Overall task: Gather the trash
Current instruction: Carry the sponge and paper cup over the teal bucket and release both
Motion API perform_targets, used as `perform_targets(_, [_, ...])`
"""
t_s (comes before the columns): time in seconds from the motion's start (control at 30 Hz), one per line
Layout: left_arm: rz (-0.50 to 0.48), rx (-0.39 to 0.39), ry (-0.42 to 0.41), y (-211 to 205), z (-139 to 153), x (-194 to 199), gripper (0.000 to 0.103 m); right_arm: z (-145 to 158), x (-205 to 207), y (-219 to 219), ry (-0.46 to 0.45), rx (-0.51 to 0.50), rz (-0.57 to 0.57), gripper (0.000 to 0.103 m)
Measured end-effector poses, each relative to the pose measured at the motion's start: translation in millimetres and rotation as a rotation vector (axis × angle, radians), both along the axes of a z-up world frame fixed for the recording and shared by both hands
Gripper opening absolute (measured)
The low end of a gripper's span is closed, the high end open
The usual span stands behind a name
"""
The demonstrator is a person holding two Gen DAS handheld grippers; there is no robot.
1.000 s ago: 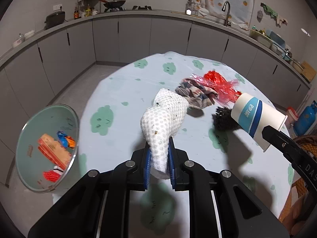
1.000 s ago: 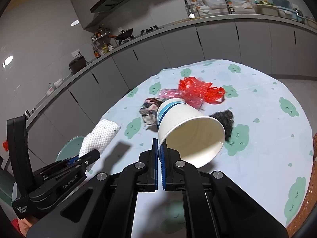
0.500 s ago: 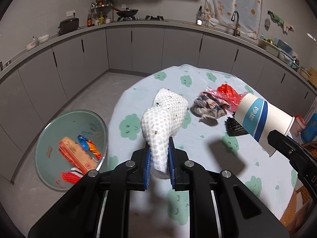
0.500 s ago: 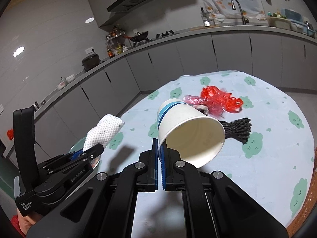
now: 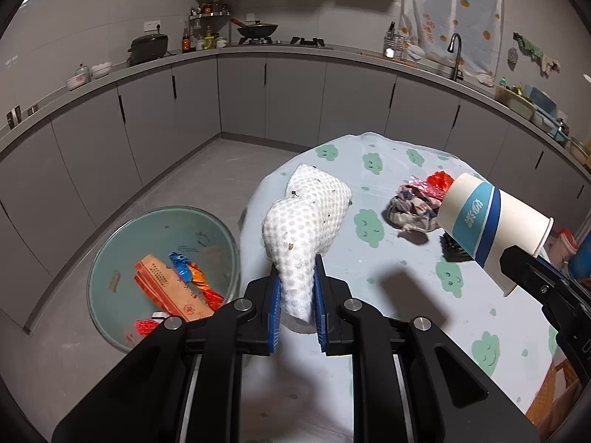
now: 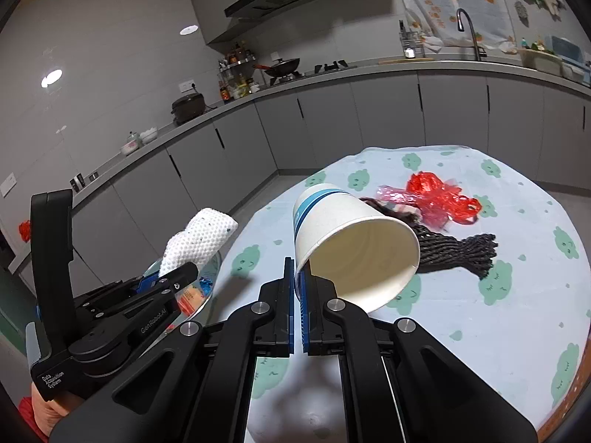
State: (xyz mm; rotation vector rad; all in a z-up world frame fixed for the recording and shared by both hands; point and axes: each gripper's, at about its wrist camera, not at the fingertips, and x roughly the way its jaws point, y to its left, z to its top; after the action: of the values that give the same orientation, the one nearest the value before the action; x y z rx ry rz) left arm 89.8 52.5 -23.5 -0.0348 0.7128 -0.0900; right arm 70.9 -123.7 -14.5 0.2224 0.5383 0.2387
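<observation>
Bin (image 5: 110, 258) is seen below-left of left gripper (image 5: 296, 308), clamped on foam net (image 5: 306, 217); right gripper (image 6: 298, 297), farther away, pinches paper cup (image 6: 354, 243) rim.

From the left wrist, my left tool (image 5: 297, 304) hides the foam net's (image 5: 306, 221) lower end. The paper cup (image 5: 491, 221) covers most of the black mesh (image 5: 452, 249). From the right wrist, the bin (image 6: 212, 284) sits mostly behind the left tool (image 6: 162, 280); its contents are unreadable.
</observation>
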Motion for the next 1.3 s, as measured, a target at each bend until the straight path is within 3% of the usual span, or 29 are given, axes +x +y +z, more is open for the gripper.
perform_targets(1.3, [0.252, -0.04, 0.052, 115, -21, 22, 0.016, -6, 44, 126, 0.028, -0.087, 0.242, 0.004])
